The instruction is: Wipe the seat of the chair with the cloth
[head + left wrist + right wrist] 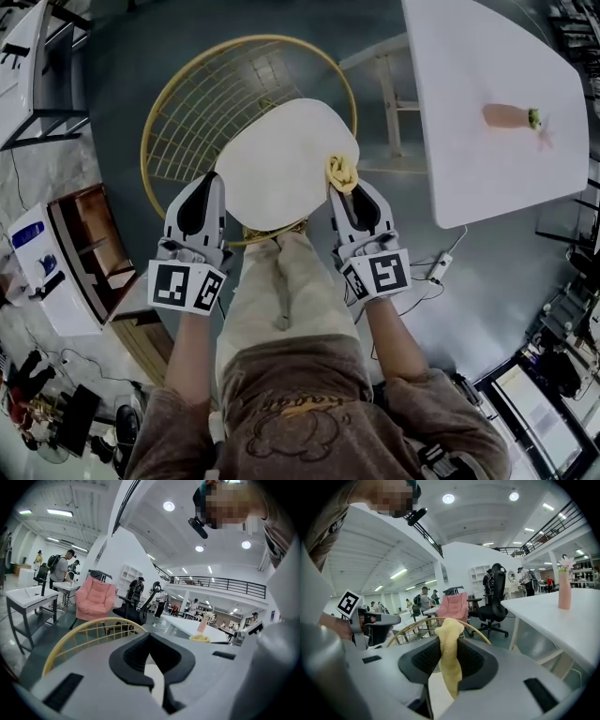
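The right tool is clamped on a yellow cloth. In the right gripper view the fabric stands up between the two black pads as a crumpled ridge and hangs below them in a narrow tail. The left tool is closed on nothing. Its jaws are drawn together, with only a thin slit lower down through which a pale strip of the seat shows.

Both tools point away from the person and sit at the near side of the chair, one on either side of the seat. The seat is a cream, rounded pad. The cloth lies bunched at its right edge, at the tip of the right tool. It seems to rest on the seat there, though the head view is too steep to be sure of contact. The left tool's tip lies at the seat's left edge, well apart from the cloth.

Behind the seat curves a backrest of yellow wire, a hoop filled with a grid of thin bars. A leg in light trousers reaches between the two tools to the seat's near rim.

To the right of the chair stands a white surface. A pink vase with a small bloom at its mouth is on it, well apart from the cloth. A white power strip lies on the grey floor near the surface's near corner.
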Action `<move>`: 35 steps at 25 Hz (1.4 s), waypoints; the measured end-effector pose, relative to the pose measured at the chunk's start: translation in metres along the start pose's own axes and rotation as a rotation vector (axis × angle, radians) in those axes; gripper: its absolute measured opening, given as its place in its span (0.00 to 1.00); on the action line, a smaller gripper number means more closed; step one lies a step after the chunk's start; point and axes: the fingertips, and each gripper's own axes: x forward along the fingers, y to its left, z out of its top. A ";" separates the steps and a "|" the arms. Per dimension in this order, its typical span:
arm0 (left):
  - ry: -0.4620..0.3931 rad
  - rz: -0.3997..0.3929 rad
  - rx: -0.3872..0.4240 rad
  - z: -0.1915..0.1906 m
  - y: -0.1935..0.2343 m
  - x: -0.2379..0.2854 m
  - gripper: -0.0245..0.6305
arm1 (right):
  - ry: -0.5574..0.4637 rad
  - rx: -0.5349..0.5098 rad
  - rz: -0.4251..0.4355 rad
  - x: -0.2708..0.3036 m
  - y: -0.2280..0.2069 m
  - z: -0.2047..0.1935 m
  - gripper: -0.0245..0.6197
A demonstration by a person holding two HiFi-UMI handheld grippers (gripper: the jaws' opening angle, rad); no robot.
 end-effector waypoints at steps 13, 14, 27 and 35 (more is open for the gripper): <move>0.031 -0.017 0.006 -0.031 0.017 0.005 0.04 | 0.076 -0.044 0.008 0.049 -0.018 -0.044 0.22; 0.035 -0.016 0.008 -0.034 0.019 0.004 0.04 | 0.086 -0.050 0.006 0.054 -0.021 -0.049 0.22; 0.066 -0.016 -0.009 -0.065 0.033 0.012 0.04 | 0.287 -0.132 -0.085 0.132 -0.092 -0.123 0.22; 0.088 -0.011 -0.013 -0.074 0.048 0.017 0.04 | 0.437 -0.243 -0.055 0.189 -0.110 -0.158 0.22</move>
